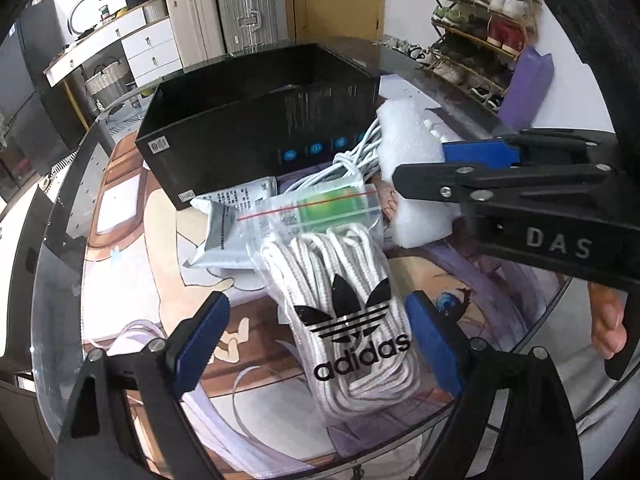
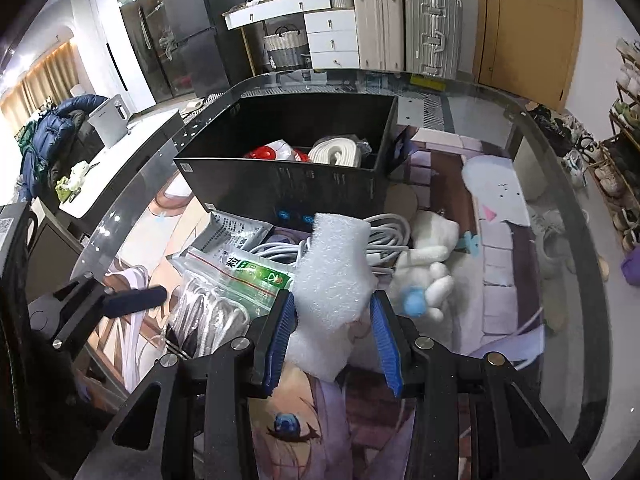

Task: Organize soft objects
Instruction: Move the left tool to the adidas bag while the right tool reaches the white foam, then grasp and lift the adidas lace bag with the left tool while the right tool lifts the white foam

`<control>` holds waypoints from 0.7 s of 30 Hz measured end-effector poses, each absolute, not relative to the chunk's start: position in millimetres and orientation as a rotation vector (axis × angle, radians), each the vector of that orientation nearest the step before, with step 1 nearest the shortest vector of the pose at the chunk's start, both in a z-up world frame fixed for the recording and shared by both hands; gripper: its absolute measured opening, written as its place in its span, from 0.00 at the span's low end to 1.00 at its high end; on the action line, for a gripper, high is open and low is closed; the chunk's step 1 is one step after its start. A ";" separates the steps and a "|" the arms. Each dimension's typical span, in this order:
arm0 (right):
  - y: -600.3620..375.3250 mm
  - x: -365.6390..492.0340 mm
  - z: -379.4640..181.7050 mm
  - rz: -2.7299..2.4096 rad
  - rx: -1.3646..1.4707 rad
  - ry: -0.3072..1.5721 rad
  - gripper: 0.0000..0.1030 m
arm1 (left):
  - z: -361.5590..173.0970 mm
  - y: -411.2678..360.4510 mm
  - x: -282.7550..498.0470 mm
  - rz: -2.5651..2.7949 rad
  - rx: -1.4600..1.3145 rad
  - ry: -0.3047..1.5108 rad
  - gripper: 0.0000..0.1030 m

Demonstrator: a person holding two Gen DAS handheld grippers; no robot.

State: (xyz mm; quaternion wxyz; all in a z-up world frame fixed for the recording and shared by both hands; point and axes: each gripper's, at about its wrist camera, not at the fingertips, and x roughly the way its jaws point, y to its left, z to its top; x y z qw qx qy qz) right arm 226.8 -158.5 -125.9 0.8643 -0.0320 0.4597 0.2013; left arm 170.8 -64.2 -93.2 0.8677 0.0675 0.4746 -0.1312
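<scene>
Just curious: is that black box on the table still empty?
No, the black box already holds a rolled white item and something red.

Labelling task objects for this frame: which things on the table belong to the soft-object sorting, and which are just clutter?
Task items:
white foam block, between the right tongs
bag of white laces, between the open left tongs
white plush toy
black box, already holding some items

Probably clutter:
white cable bundle
silver packet
suitcases
shoe rack

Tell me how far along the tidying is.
Done: a white roll and a red item lie in the black box. In hand: the right hand-held gripper brackets the foam block. Left: the adidas lace bag, cable and plush toy.
</scene>
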 end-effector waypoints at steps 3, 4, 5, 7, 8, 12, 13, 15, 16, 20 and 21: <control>-156.2 231.5 -130.8 0.414 -0.079 0.976 0.40 | -93.5 -60.9 172.7 -0.286 0.136 1.008 0.58; -155.4 232.0 -132.0 0.418 -0.079 0.979 0.40 | -94.8 -59.5 173.5 -0.278 0.137 1.014 0.45; -154.7 232.7 -132.6 0.426 -0.076 0.980 0.40 | -95.4 -57.8 174.5 -0.277 0.137 1.021 0.44; -154.0 233.7 -132.8 0.440 -0.072 0.984 0.39 | -93.1 -53.4 173.9 -0.294 0.119 1.021 0.41; -154.8 233.5 -132.3 0.443 -0.067 0.984 0.38 | -91.3 -51.1 173.7 -0.297 0.116 1.017 0.40; -158.6 230.2 -126.9 0.466 -0.047 0.984 0.36 | -80.2 -38.3 172.8 -0.286 0.093 0.989 0.39; -159.1 228.2 -125.5 0.478 -0.044 0.986 0.36 | -77.8 -34.3 172.9 -0.286 0.081 0.985 0.39; -159.5 223.9 -121.8 0.511 -0.049 0.987 0.36 | -72.9 -26.0 173.0 -0.277 0.065 0.972 0.39; -158.6 221.0 -120.1 0.524 -0.063 0.987 0.36 | -70.8 -22.6 173.6 -0.272 0.061 0.966 0.39; -139.7 205.6 -124.1 0.596 -0.204 1.023 0.36 | -67.4 -9.9 175.8 -0.255 0.035 0.963 0.39; -136.3 202.8 -125.1 0.594 -0.227 1.020 0.36 | -68.8 -7.6 176.2 -0.254 0.028 0.969 0.39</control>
